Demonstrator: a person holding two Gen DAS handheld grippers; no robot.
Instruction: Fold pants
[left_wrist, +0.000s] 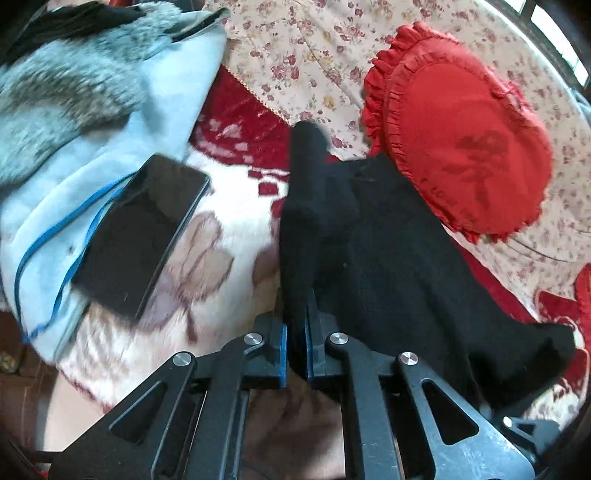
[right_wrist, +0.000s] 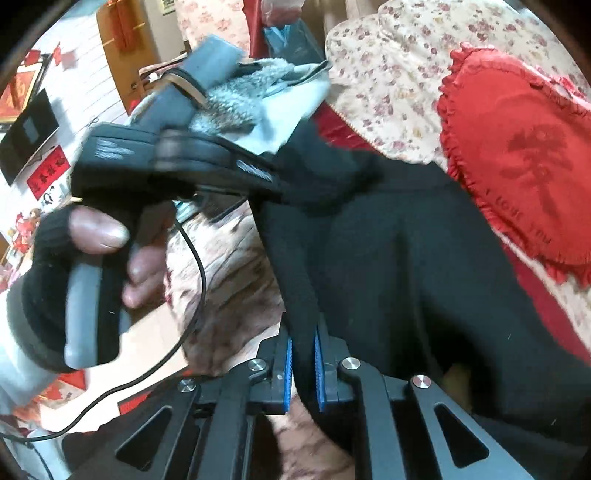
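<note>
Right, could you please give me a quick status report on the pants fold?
Left claw and right claw both shut on black pants. Pants lifted, draping over the bed. Red heart cushion and phone close by.

Bed surface and what rests on it

We note a red-and-white blanket (left_wrist: 229, 206) carrying black pants (left_wrist: 388, 251), a pale blue fur-trimmed coat (left_wrist: 110, 122) with a dark phone (left_wrist: 144, 236) on it, beside a floral sheet (left_wrist: 295, 55) bearing a red heart-shaped cushion (left_wrist: 461, 136).
</note>
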